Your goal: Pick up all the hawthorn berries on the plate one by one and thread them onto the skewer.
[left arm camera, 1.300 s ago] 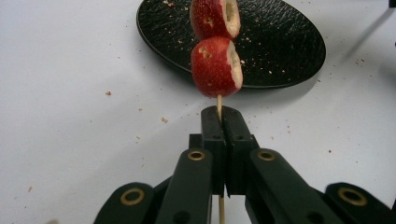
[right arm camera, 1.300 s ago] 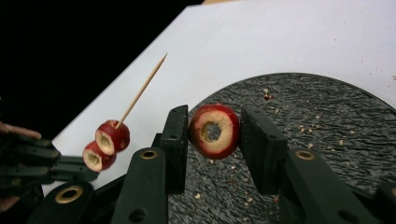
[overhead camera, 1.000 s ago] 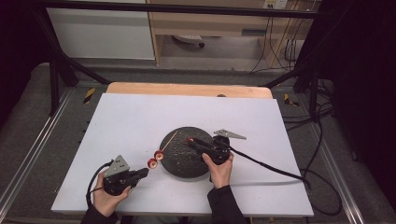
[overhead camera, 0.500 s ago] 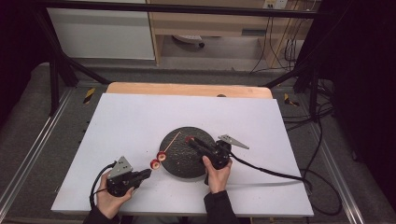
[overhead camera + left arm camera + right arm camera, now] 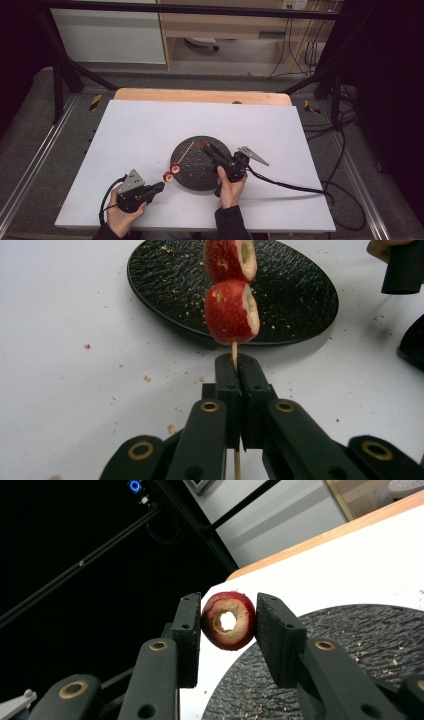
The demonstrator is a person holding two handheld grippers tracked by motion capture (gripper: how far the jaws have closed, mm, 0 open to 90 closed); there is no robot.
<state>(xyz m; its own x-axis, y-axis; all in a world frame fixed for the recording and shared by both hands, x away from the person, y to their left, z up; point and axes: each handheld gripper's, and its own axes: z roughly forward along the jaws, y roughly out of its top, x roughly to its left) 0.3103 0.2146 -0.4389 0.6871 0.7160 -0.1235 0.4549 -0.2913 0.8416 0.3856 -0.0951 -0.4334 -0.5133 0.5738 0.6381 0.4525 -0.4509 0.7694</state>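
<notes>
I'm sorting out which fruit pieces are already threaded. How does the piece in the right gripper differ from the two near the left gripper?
The red cored fruit slice in the right gripper is loose, pinched between the jaws, its hole empty. The two fruit pieces by the left gripper are already threaded on the wooden skewer, which that gripper clamps below them. The slice is held above the black plate; the threaded pair hangs at its edge. All are red-skinned, pale inside and cored.
</notes>
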